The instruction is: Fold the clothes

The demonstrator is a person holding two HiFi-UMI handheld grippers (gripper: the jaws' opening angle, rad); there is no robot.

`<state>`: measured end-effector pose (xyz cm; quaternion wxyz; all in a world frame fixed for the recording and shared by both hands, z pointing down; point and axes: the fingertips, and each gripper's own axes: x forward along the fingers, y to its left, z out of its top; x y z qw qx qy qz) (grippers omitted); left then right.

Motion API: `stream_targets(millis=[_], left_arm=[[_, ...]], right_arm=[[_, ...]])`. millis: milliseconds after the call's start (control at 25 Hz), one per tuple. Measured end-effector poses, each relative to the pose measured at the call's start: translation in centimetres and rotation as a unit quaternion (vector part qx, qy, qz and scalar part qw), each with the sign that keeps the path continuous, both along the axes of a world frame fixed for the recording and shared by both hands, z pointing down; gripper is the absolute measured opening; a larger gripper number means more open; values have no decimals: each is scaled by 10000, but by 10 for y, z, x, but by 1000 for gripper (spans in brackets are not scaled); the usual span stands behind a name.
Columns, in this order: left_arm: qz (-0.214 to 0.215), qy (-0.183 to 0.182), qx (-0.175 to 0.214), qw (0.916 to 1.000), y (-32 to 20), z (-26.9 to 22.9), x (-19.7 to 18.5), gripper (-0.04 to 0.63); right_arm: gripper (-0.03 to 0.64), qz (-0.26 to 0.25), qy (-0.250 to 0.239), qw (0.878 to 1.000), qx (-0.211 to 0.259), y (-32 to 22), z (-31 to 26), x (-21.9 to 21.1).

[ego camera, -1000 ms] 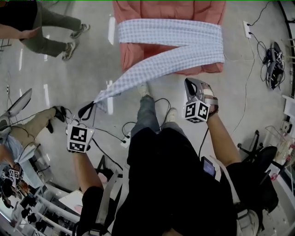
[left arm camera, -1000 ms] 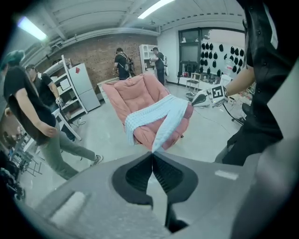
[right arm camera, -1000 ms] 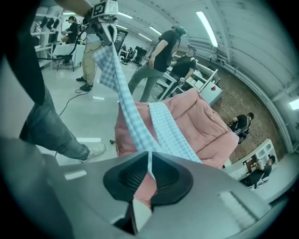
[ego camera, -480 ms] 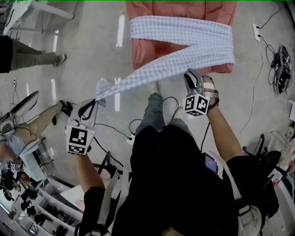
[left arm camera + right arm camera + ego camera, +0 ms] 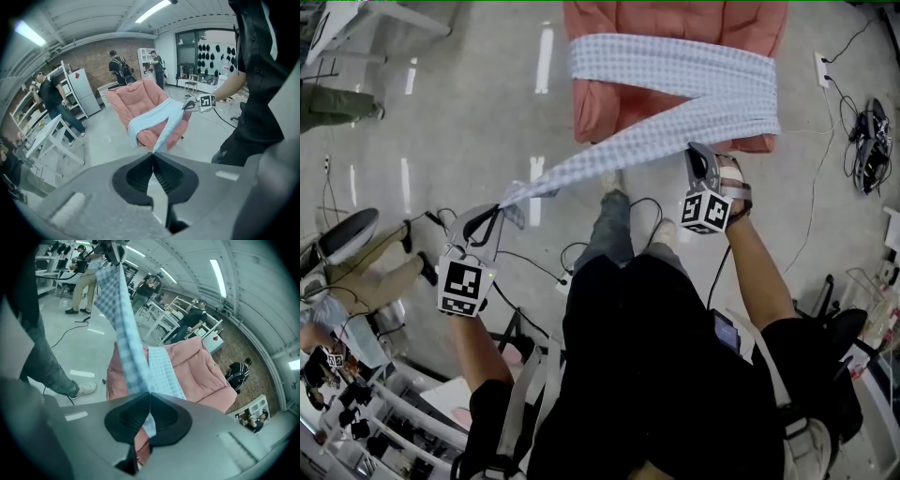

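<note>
My left tongs (image 5: 495,212) are clenched on the very end of the checked cloth (image 5: 675,70), and my right tongs (image 5: 694,152) have just closed on the same cloth further along, with fabric pinched between the pads. The cloth is gathered into a long strip. One run lies as a band across the pink armchair (image 5: 675,19), then doubles back at the chair's right side and comes to my right tongs just beside the chair's front edge. From there the free run stretches taut, on a slant, out over the floor to my left tongs, well apart from the chair. So the strip's long axis runs from grip to grip, my right hand is the nearer to the chair, and I judge the next fold turns on bringing the left end back toward the band. The head view alone gives this zigzag whole, but not the pads. The left gripper view shows the strip leaving the closed tips and running away to the chair. The right gripper view shows a short tail hanging below its pinch.
</note>
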<state>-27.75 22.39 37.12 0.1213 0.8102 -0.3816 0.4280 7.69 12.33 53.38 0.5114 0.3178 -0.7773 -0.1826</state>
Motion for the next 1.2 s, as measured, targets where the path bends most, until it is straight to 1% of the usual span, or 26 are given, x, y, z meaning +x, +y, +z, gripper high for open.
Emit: stream_targets(millis=[40,200,320,480,600,760,920,1080,1200], left_arm=[[3,21,-7,10000,-1,1,1,9],[-18,11,-13,10000,-6,9,0,9],[-108,25,0,9999,-17,19,-1,9],[-257,8,-68,9996,-43,35,-6,9],[-286,2,-154,9995,-69,49,-14,11],[-178,-10,-319,9993,-113,68,-30,11],[-75,29,-381,9992,-148,74,-47,11],[0,-12,-476,9989,-173,84,-74,11],[98,-110,-571,9983,-191,97,-92,11]], right_arm=[[8,29,-18,10000,-2,0,-2,2],[8,200,-131,9997,77,0,-18,11],[8,386,-257,9988,145,2,-41,20],[8,460,-291,9981,286,-8,-70,33],[8,596,-340,9971,318,-24,-91,32],[8,613,-266,9973,295,-54,-94,22],[8,715,-275,9968,224,-81,-100,7],[8,727,-305,9966,223,-99,-100,-18],[8,730,-326,9966,199,-112,-101,-39]])
